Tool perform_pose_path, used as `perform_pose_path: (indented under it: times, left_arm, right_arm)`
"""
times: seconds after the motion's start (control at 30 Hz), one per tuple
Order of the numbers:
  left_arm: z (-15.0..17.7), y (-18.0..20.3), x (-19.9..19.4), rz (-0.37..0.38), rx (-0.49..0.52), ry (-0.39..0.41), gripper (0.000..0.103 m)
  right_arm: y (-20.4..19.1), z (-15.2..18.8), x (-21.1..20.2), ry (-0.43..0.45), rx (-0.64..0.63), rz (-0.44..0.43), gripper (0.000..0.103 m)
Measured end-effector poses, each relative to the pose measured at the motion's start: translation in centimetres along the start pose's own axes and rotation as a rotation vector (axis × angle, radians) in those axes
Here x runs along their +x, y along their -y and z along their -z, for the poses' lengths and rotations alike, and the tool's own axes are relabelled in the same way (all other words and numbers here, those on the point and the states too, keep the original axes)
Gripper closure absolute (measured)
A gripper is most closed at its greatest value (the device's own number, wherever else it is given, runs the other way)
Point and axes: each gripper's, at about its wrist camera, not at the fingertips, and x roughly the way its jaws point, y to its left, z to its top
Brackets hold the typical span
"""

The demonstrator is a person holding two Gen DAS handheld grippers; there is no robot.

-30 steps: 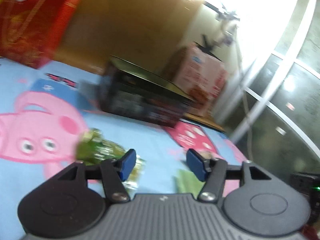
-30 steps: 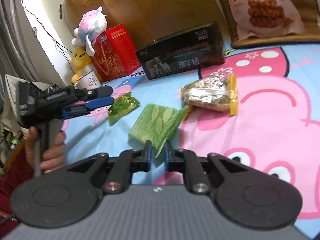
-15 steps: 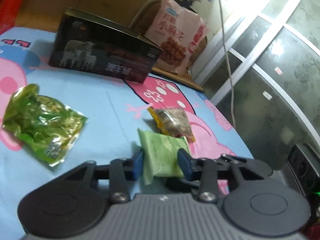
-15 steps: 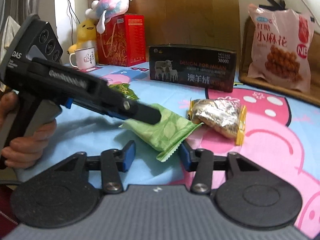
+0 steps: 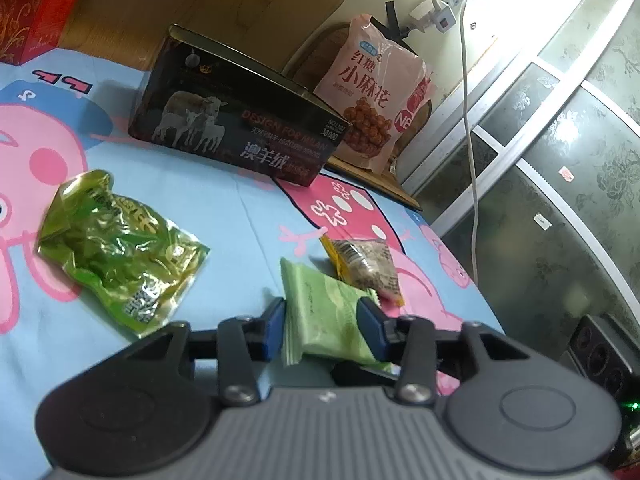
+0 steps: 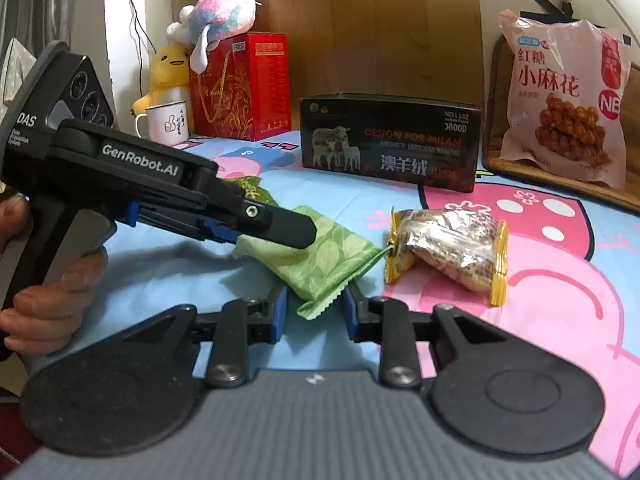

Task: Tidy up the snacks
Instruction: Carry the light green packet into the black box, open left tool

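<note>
Green leaf-print packet (image 6: pixel 320 256) lies on a cartoon sheet (image 6: pixel 560 320), both claws at it. Left claw (image 5: pixel 325 323) brackets its end, jaws opening, pads touching the wrapper. Right claw (image 6: pixel 313 312) straddles its crimped corner, jaws closing, gaps visible. Foil snack (image 6: pixel 448 248) lies just beside; crumpled green bag (image 5: pixel 120 252) near; black box (image 6: pixel 390 148) and pink bag (image 6: pixel 564 108) behind.

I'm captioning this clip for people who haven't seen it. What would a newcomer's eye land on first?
Both claws converge on one pale green leaf-print packet lying mid-sheet: the left claw opening around one end, the right claw closing around its serrated corner. Just right of it lies a gold-edged foil snack, and behind stand a dark sheep-printed box and a big pink snack bag.
</note>
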Motion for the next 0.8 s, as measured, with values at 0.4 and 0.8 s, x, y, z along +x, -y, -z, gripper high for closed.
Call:
perform_pose_path:
  times: [0.4, 0.8]
  left_arm:
    - [0.03, -0.06, 0.03, -0.001, -0.006, -0.008, 0.062]
    - [0.10, -0.11, 0.09, 0.005, -0.016, -0.005, 0.060]
  right_arm:
    - [0.21, 0.06, -0.05, 0.001, 0.026, -0.012, 0.069]
    - [0.42, 0.14, -0.13, 0.006, 0.053, -0.020, 0.068]
